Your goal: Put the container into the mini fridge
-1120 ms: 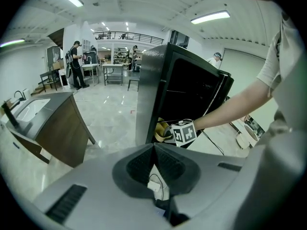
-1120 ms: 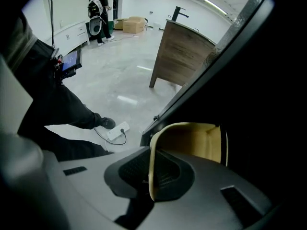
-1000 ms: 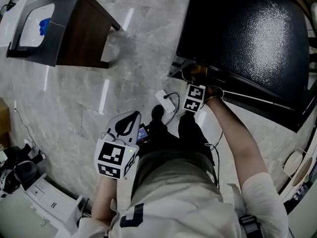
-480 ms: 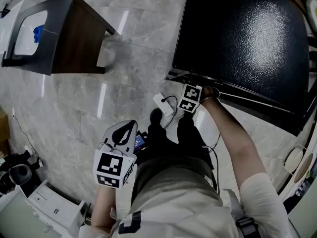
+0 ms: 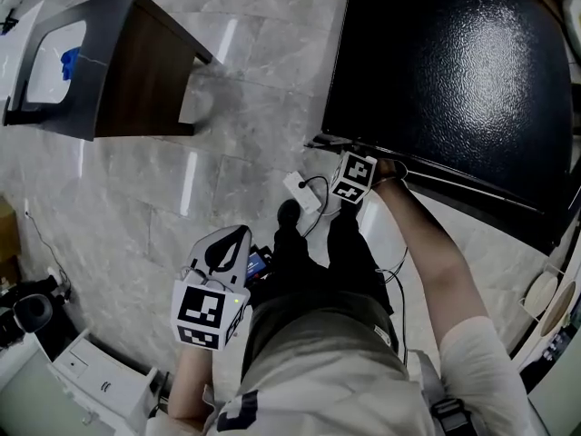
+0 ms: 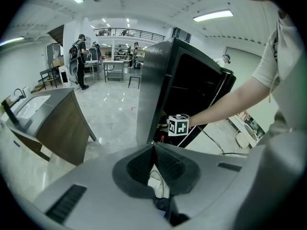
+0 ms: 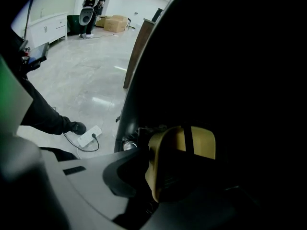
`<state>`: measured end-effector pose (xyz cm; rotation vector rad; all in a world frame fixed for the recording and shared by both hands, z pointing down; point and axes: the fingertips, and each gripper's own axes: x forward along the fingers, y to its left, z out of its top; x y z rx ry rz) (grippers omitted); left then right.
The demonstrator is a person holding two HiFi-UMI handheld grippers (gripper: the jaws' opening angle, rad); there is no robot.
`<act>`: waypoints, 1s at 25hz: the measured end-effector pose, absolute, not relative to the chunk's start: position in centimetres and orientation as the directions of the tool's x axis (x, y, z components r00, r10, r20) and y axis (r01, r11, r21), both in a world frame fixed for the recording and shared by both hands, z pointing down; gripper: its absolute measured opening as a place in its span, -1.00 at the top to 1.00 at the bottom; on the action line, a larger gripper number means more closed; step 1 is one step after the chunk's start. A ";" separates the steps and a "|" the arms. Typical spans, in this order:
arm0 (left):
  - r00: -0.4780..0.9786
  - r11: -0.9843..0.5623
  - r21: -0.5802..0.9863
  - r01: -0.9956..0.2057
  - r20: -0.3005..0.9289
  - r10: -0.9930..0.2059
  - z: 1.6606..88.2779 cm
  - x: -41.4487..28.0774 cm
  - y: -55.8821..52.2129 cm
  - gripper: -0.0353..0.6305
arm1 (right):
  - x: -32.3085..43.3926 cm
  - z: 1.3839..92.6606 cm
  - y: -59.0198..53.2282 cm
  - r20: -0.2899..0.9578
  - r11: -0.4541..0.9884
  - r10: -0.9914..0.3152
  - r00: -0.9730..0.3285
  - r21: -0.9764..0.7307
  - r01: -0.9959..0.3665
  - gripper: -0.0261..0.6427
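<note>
Although the black mini fridge (image 5: 454,71) fills the upper right of the head view, its interior reads almost wholly dark from the right gripper view, and no shelf can be made out there. Its door appears to stand open, judged from the left gripper view, where the person's forearm (image 6: 225,104) passes between door and cabinet. A dark wood counter (image 5: 136,71) with a sink stands well apart on the marble floor (image 5: 236,125).

The right gripper (image 7: 177,186) is extended into the fridge opening, jaws clamped on a tan container (image 7: 182,147) that sits upright between them, just inside the cabinet. The left gripper (image 6: 154,150) hangs at the person's waist, jaws pressed together on nothing. A white power strip (image 5: 300,189) with its cable lies on the floor just beside the person's feet.

Assessment: placement is under way but not complete. The container should be kept level and carried further in until it rests on a firm surface. The jaws should part only once it is supported. Withdrawal should run straight back, clear of the door edge. The feet should stay off the cable.
</note>
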<state>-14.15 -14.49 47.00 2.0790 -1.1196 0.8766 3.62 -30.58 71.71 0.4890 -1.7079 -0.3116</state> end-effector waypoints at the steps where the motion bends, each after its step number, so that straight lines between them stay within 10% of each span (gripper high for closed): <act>1: 0.424 -0.455 0.203 -0.867 0.779 -0.461 47.0 -14.2 -14.5 0.72 | 3.6 71.6 -30.8 0.859 0.870 -0.490 -0.145 0.471 -0.149 0.80; 25: 0.406 -0.447 0.182 -0.876 0.779 -0.478 46.9 -14.8 -12.8 0.72 | 3.8 69.8 -31.6 0.741 0.752 -0.657 -0.136 0.656 -0.058 0.59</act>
